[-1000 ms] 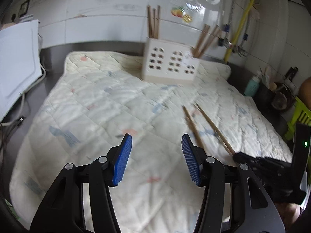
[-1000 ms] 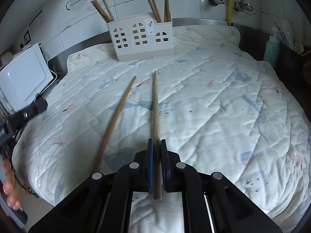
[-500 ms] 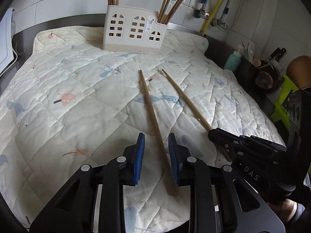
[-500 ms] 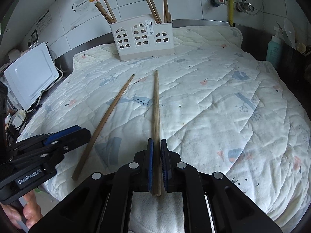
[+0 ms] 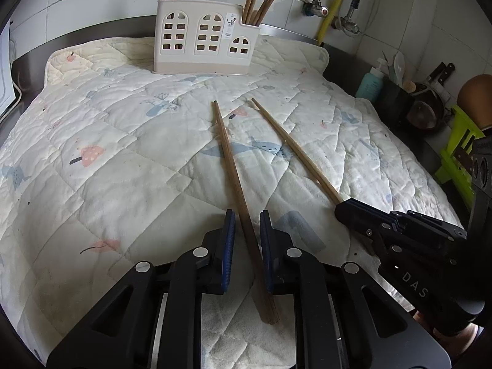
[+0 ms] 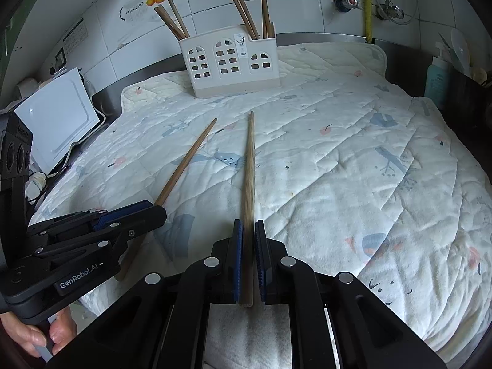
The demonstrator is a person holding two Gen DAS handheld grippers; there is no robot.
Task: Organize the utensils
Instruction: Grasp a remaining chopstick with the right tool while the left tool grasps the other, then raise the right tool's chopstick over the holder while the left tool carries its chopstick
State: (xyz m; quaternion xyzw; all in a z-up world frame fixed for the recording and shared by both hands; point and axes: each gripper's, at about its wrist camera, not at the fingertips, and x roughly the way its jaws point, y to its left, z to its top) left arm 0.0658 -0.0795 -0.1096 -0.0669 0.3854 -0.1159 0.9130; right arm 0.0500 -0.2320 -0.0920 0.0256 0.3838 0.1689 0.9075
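Two long wooden chopsticks lie on a quilted mat. My left gripper straddles the thick end of the left chopstick, jaws close on both sides with a small gap; the stick rests on the mat. My right gripper is shut on the right chopstick, seen in the left wrist view as the right chopstick. The left gripper and the left chopstick show in the right wrist view. A white holder with several chopsticks stands at the far edge; it also shows in the right wrist view.
The quilted mat covers the counter. A white board and cables lie left. A teal bottle, dark pots and a green rack stand right. Pipes and a yellow hose run on the tiled wall.
My left gripper has moved forward over the left chopstick's end and narrowed its jaws around it. My right gripper stays shut on the right chopstick.
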